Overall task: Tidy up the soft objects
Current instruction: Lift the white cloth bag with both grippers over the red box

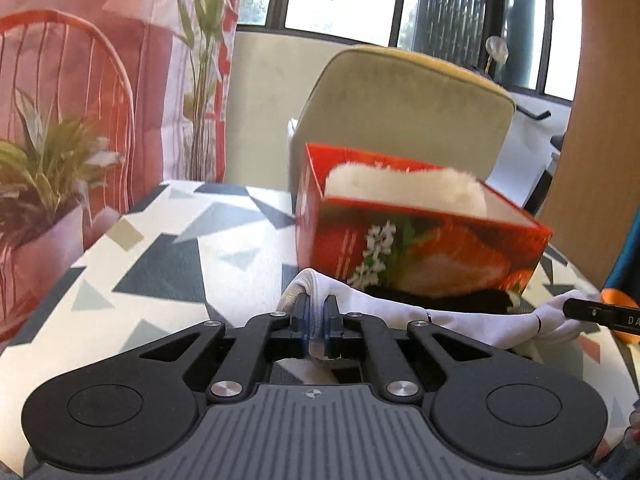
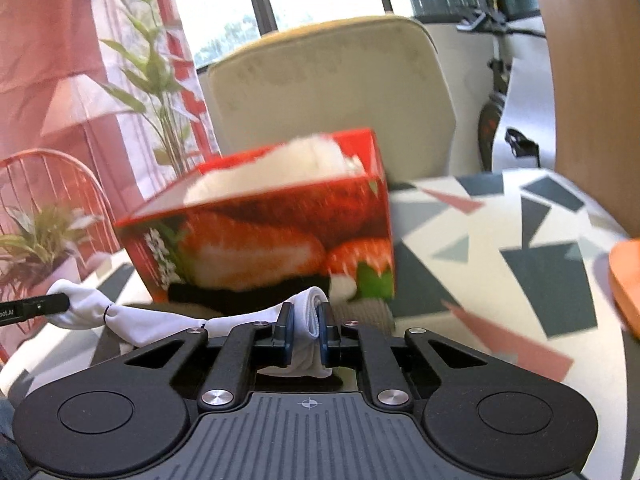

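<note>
**White sock pinched at both ends**

Stretched above patterned worktop (image 1: 152, 248), white sock (image 1: 400, 312) at 6 o'clock of red strawberry box (image 1: 420, 248). Left tongs (image 1: 316, 320) nearly closed, clamping ribbed cuff. Right tongs (image 2: 306, 328) narrowly apart, gripping opposite end. Fluffy white item (image 1: 400, 188) inside box. Dark cloth (image 2: 248, 294) under box's near edge.

The red box (image 1: 420, 248) looks smeared and fuzzy, so the words on its side cannot be read. A fluffy white thing (image 1: 404, 192) sits inside it, and the box wall hides its lower part. Something dark (image 1: 440, 300) lies under the box front, too blurry to name. An orange thing (image 2: 626, 284) is cut off at the edge.
</note>
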Demonstrator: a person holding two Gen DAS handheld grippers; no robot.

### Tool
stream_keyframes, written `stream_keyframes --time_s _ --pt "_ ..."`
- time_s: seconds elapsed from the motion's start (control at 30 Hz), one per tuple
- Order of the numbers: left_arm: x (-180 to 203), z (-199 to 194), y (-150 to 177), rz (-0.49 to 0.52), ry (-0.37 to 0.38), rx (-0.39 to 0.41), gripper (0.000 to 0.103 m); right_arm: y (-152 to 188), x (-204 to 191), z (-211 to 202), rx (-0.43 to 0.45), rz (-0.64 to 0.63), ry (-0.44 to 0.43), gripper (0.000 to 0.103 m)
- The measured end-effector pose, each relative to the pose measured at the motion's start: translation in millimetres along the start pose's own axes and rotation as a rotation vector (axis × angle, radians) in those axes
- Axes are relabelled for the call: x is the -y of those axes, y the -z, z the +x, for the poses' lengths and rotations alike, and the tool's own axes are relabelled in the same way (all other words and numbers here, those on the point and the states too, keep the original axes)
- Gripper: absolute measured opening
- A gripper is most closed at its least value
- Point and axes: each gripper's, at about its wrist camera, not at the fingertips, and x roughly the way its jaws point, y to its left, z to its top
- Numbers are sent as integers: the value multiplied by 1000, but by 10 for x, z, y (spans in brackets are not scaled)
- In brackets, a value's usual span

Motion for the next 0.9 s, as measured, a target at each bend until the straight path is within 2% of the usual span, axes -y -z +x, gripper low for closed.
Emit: stream_keyframes --time_s 0.3,0.43,0.57,0.8,0.9 --pt "16 -82 -373 15 -1 100 7 -499 -136 -58 103 -76 -37 11" --pt "15 -25 -658 7 10 138 7 -792 -151 42 120 -103 -52 11" --pt "98 126 -882 59 -1 164 7 -1082 -177 196 133 -156 -42 11" --pt "303 666 -1185 125 -12 106 7 -1498 -127 641 118 -190 26 11" --pt "406 970 -1252 181 1 36 7 -1561 -94 868 88 -207 69 11"
